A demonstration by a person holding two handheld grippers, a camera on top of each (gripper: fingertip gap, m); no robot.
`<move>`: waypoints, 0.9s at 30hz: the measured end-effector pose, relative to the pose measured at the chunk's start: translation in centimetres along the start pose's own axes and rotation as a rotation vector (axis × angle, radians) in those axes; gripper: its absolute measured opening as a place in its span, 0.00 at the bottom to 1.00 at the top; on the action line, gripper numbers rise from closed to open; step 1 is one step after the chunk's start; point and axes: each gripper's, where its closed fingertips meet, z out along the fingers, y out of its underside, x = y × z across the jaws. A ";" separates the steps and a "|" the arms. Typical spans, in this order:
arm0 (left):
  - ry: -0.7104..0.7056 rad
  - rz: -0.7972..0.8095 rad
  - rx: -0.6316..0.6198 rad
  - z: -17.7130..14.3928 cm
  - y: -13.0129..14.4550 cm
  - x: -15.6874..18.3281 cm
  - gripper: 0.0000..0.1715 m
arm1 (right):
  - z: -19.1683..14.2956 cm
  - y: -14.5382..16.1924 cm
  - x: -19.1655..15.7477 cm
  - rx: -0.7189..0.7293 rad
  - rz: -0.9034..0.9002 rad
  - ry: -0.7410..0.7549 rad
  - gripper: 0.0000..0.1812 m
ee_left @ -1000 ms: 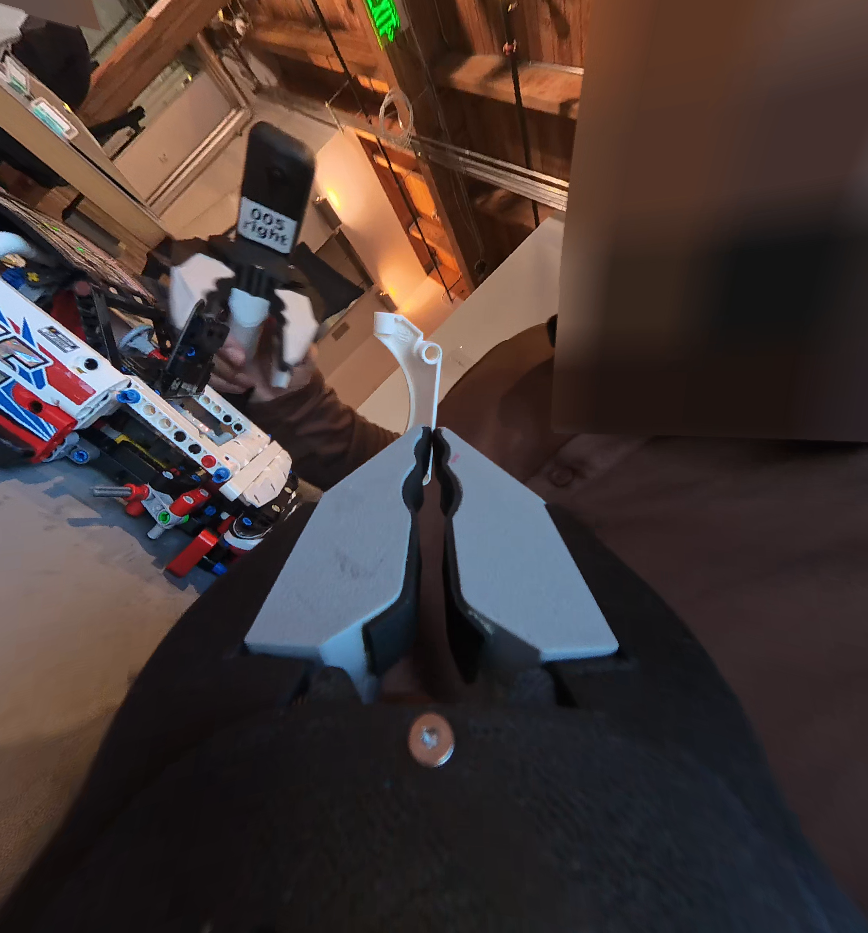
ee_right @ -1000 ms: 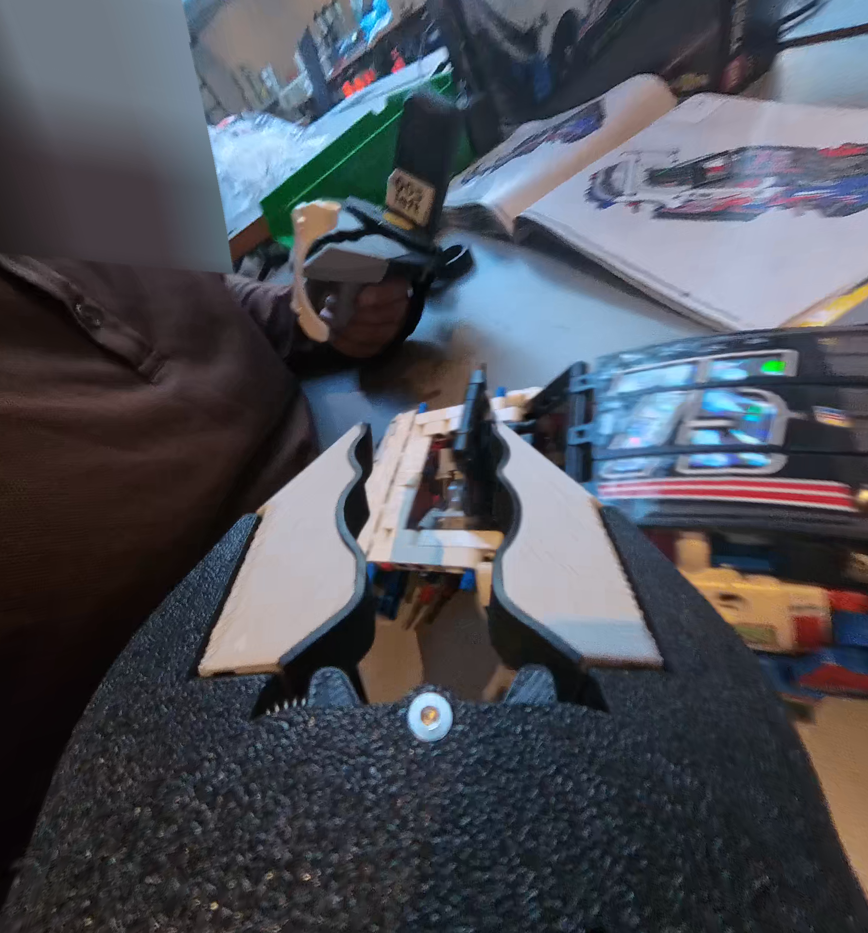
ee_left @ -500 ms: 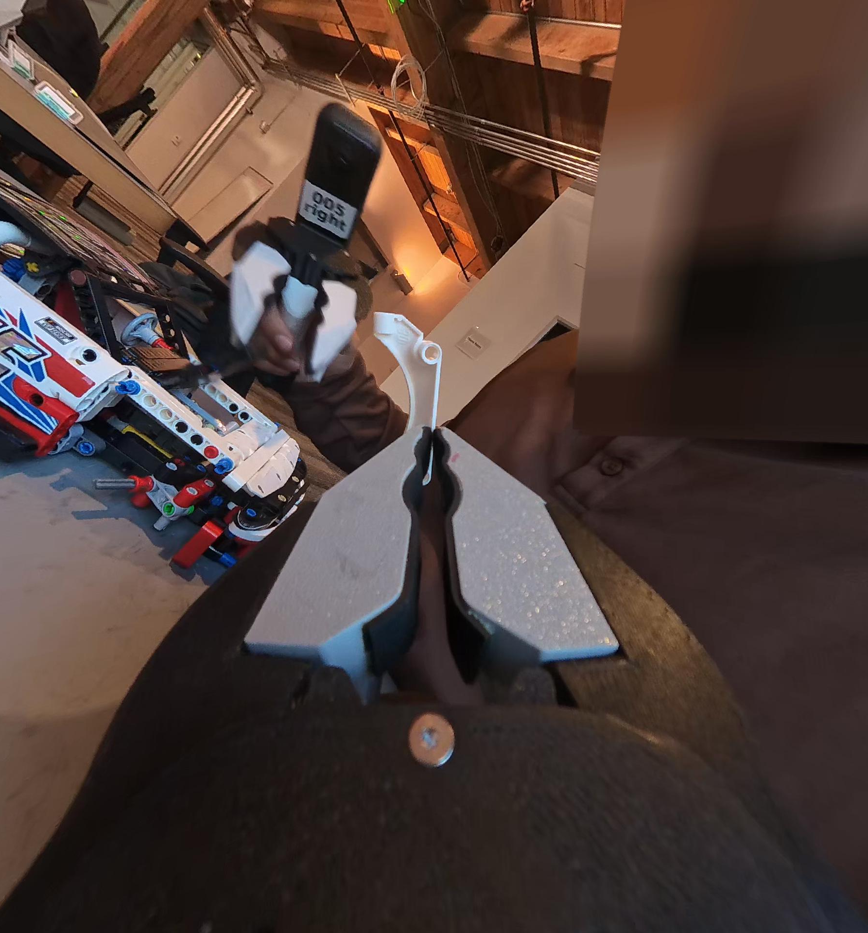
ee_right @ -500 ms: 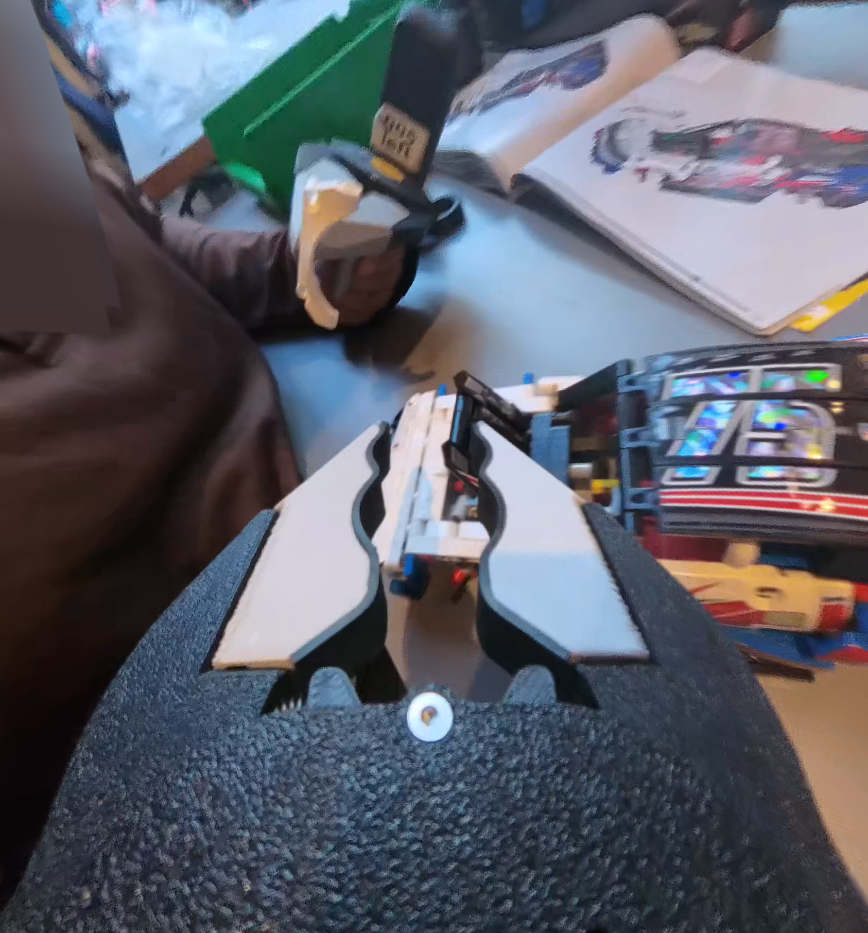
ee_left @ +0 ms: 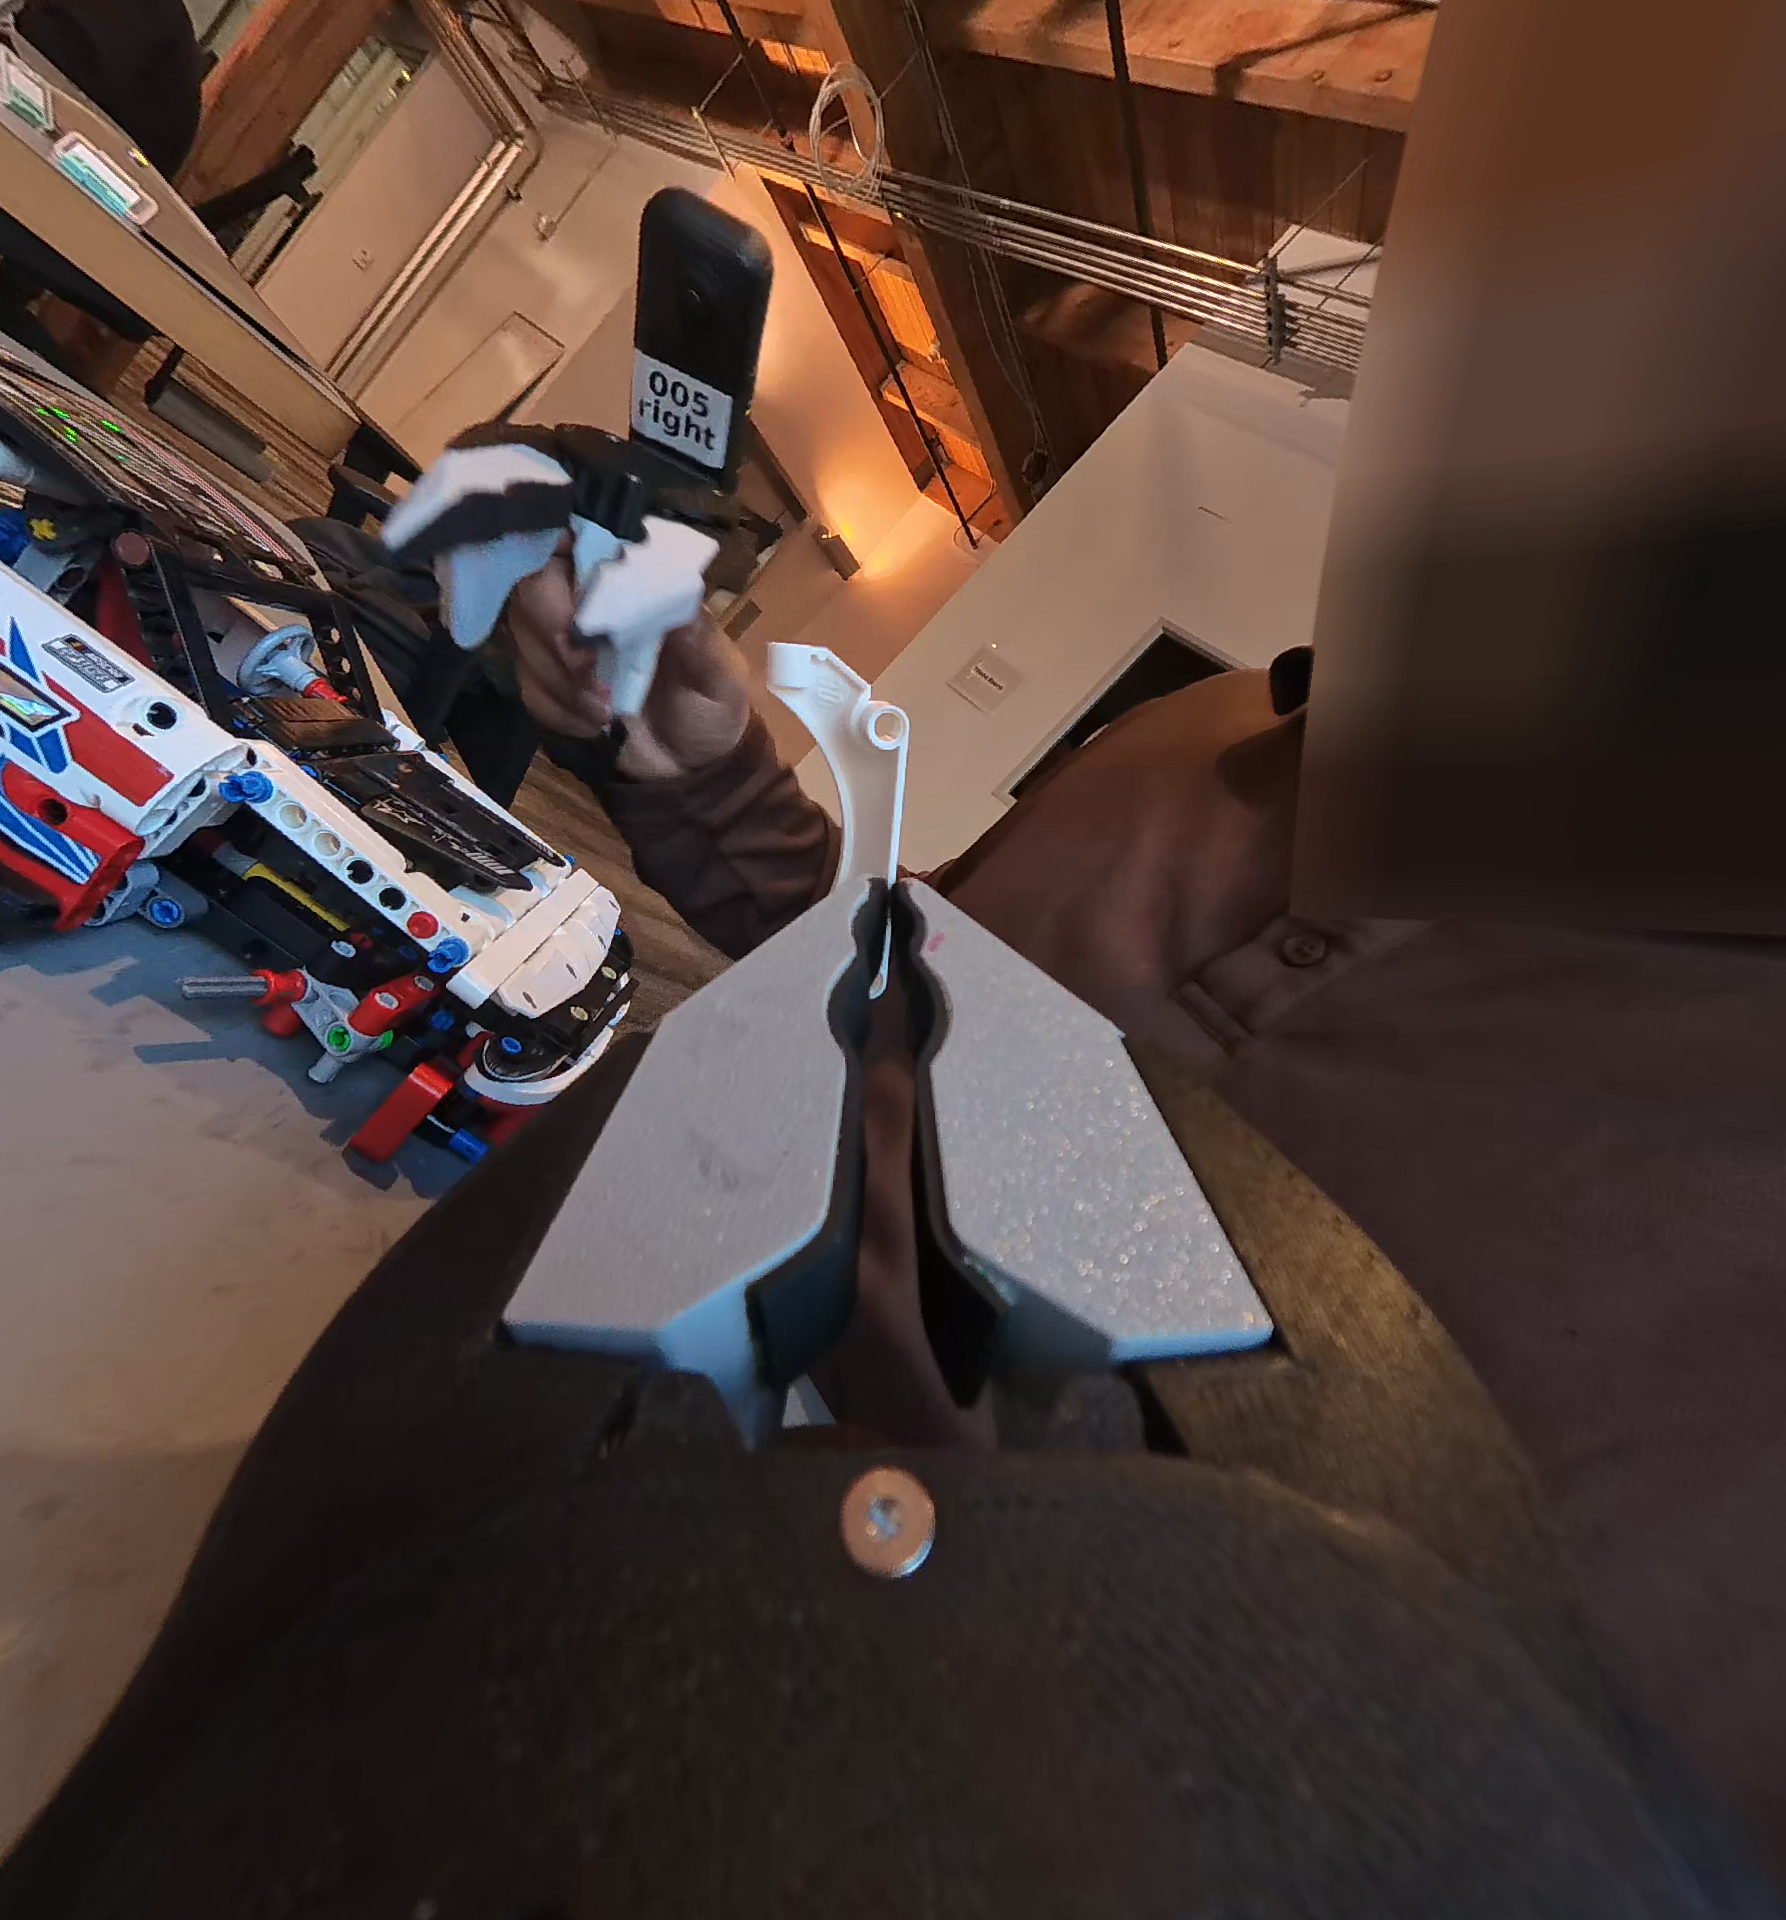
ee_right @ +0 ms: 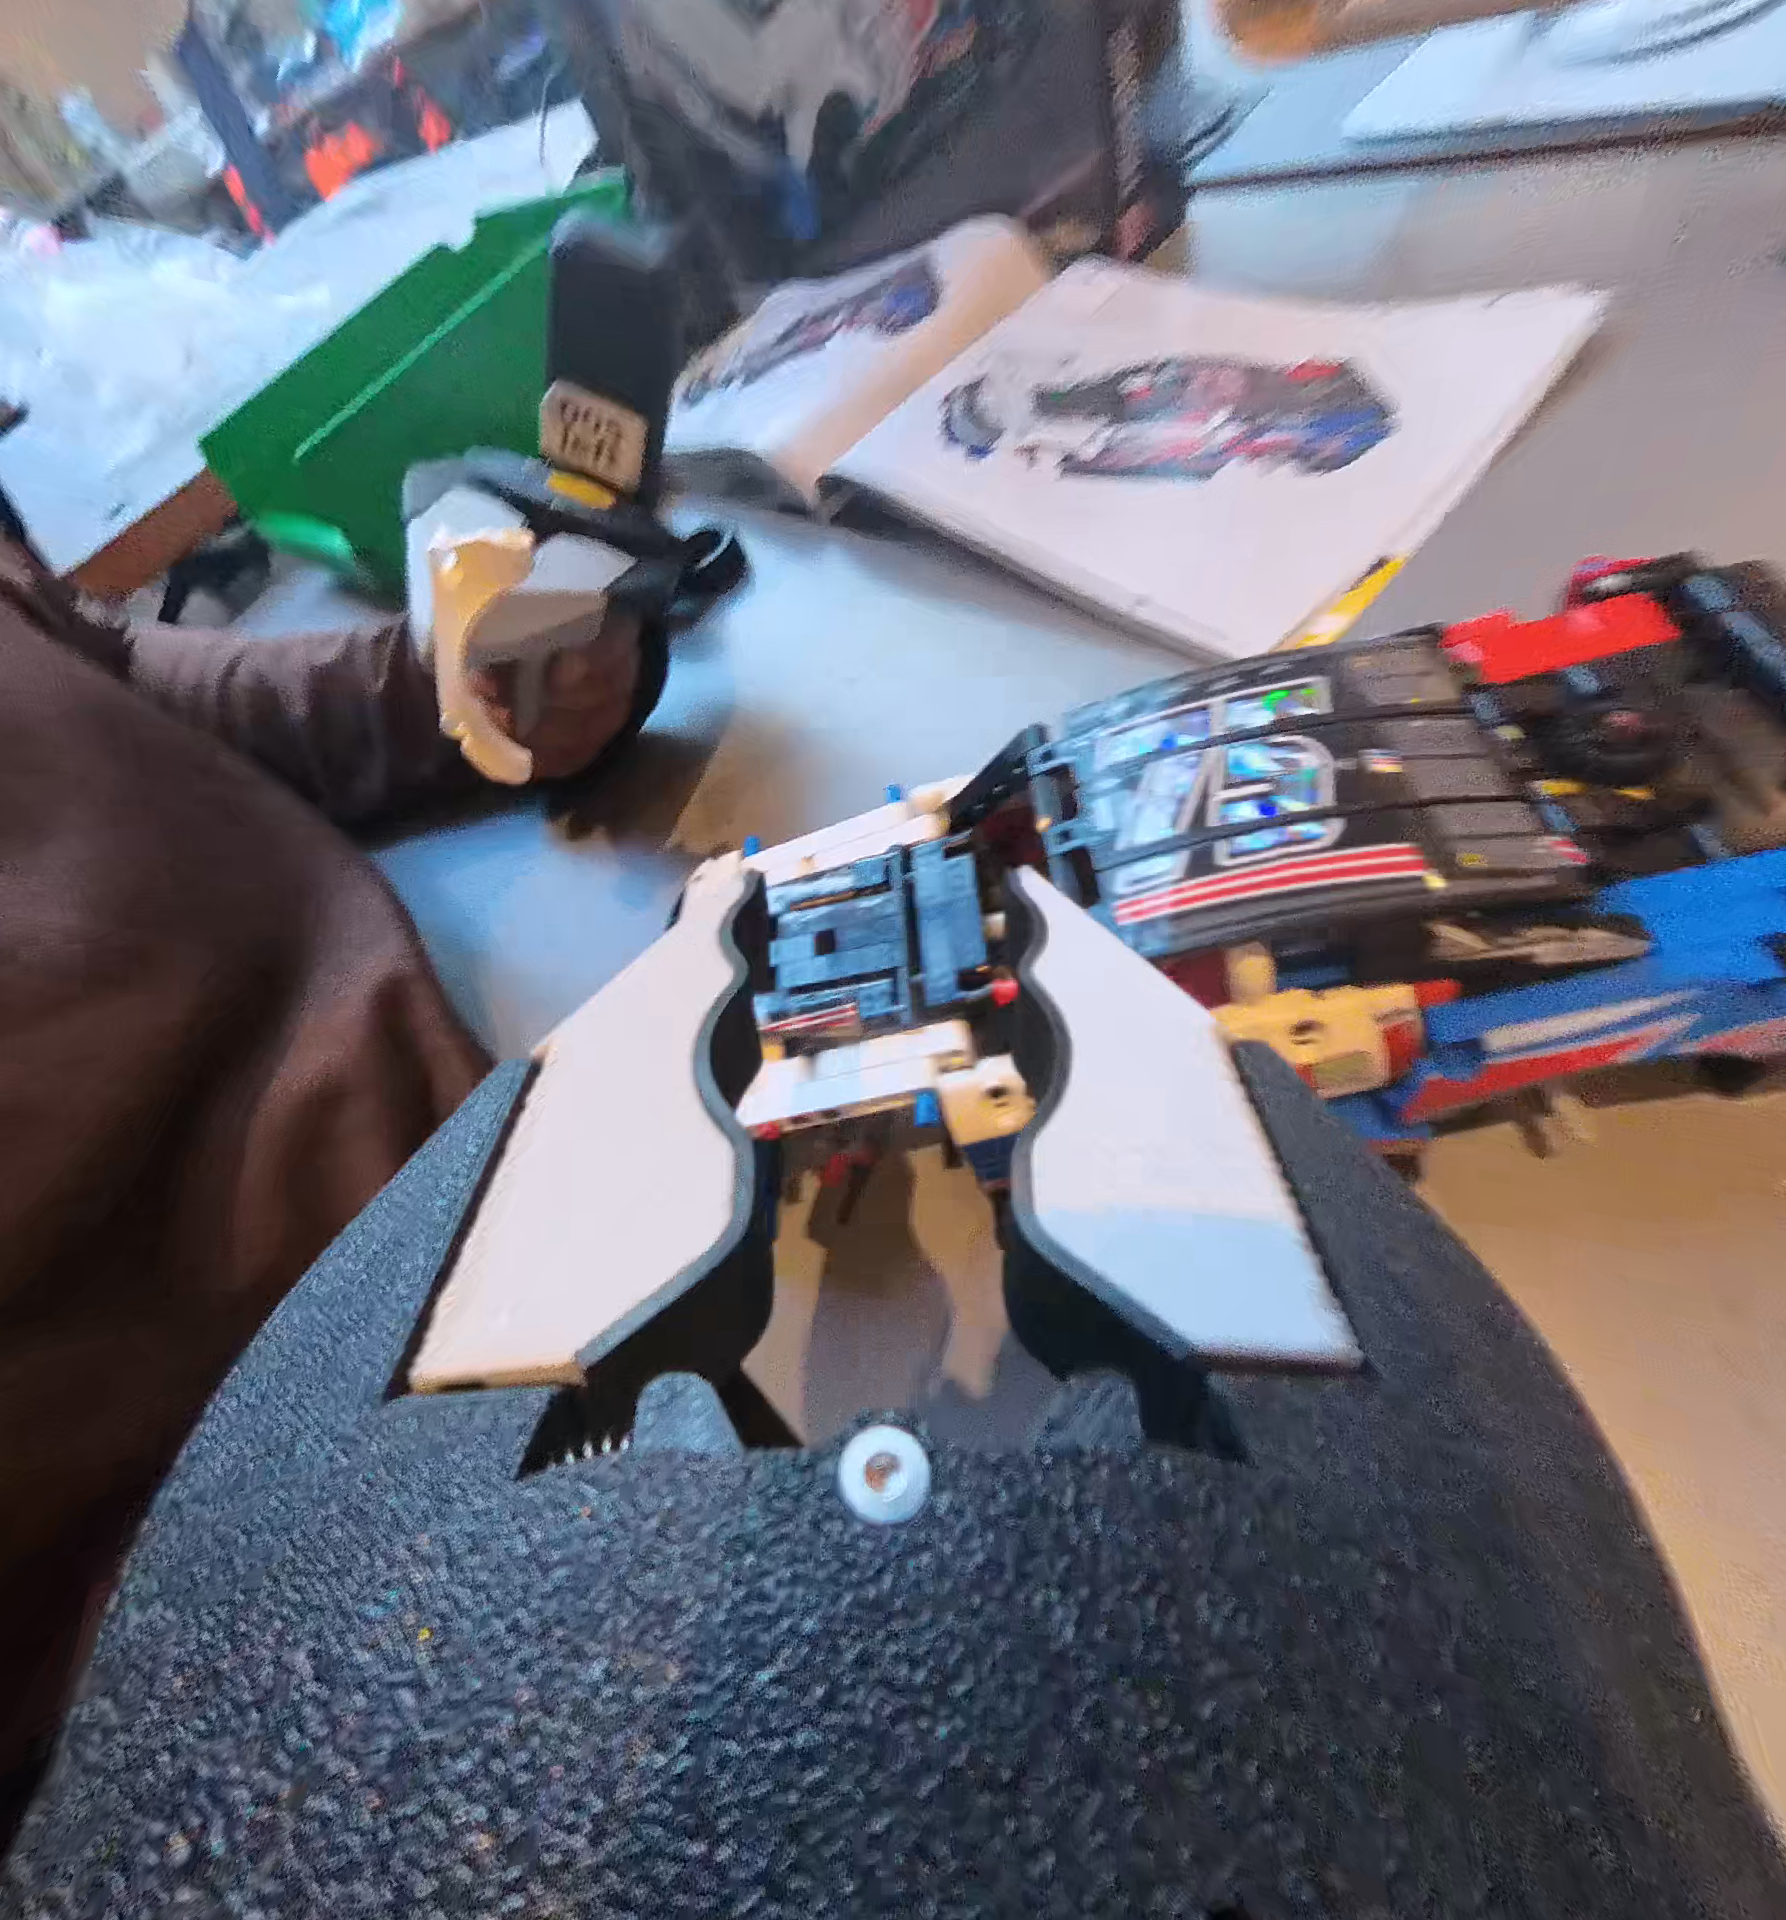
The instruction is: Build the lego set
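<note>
The lego race car lies on the grey table, white, red and blue on its side, with a black roof. My left gripper is shut on a white curved panel piece, which sticks up out of the fingertips; the right wrist view also shows this piece in the left gripper. My right gripper is open and empty, with its fingers apart over the car's front. A black hood panel lies flat there. In the left wrist view the right gripper hangs above the car without touching it.
An open instruction book lies behind the car and a green box stands at the back left. A person's brown sleeve and torso fill the left side. Red and blue pins stick out at the car's front. The left gripper's tips are roughly 15 cm from the right gripper's. The black roof lies around 6 cm away from my right fingertips.
The black panel stood upright between my right fingers; now it lies flat on the car's front. The right gripper has opened and lifted off. The left gripper still grips the white piece.
</note>
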 end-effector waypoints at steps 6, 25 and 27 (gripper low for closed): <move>0.003 0.004 0.005 -0.1 0.0 0.2 0.00 | -1.1 -0.2 3.0 0.138 -0.020 0.102 0.23; 0.089 -0.067 0.073 -1.0 -1.5 0.3 0.00 | -4.3 -2.6 12.1 0.392 -0.028 0.344 0.25; 0.095 -0.071 0.074 -1.0 -1.5 0.4 0.00 | -4.5 -2.7 12.0 0.401 -0.036 0.344 0.25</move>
